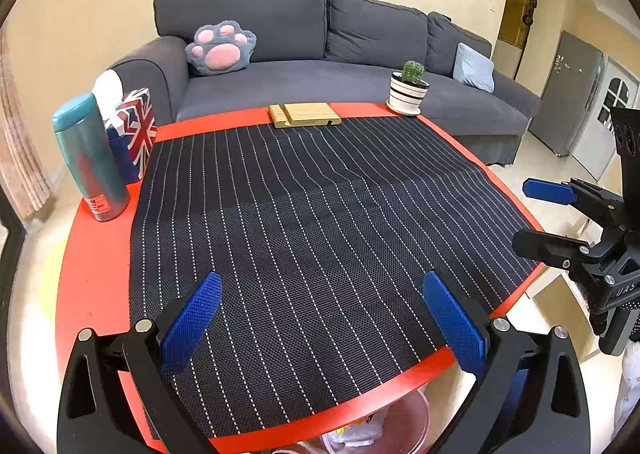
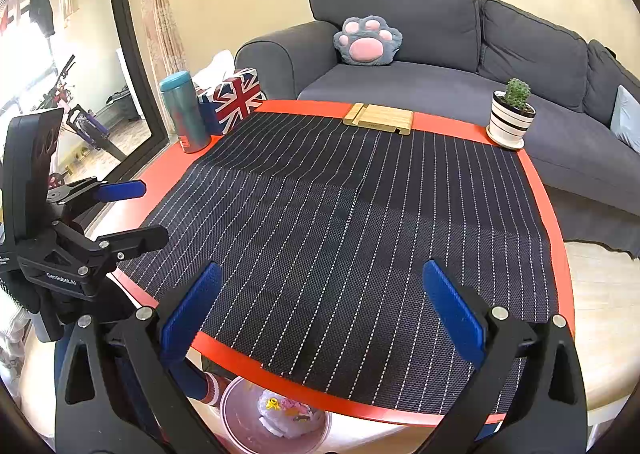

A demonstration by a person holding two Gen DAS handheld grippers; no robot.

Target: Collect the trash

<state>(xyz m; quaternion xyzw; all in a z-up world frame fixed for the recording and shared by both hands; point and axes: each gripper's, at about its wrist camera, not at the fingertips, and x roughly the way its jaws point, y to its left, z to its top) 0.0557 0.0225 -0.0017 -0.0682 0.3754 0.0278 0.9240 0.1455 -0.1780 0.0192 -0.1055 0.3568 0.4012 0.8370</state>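
A clear pinkish bin (image 2: 240, 410) stands on the floor below the table's near edge, with crumpled wrappers (image 2: 286, 412) inside; it also shows in the left wrist view (image 1: 404, 418). My left gripper (image 1: 320, 318) is open and empty over the near edge of the striped mat (image 1: 320, 222). My right gripper (image 2: 320, 310) is open and empty over the mat (image 2: 340, 222) too. Each gripper shows in the other's view: the right one (image 1: 536, 214) at the table's right side, the left one (image 2: 140, 210) at its left side. No loose trash shows on the table.
The red round table (image 1: 92, 274) carries a teal bottle (image 1: 90, 158), a Union Jack tissue box (image 1: 134, 130), a wooden stand (image 1: 306, 115) and a potted cactus (image 1: 410, 88). A grey sofa (image 1: 320, 54) with a paw cushion (image 1: 220, 47) stands behind.
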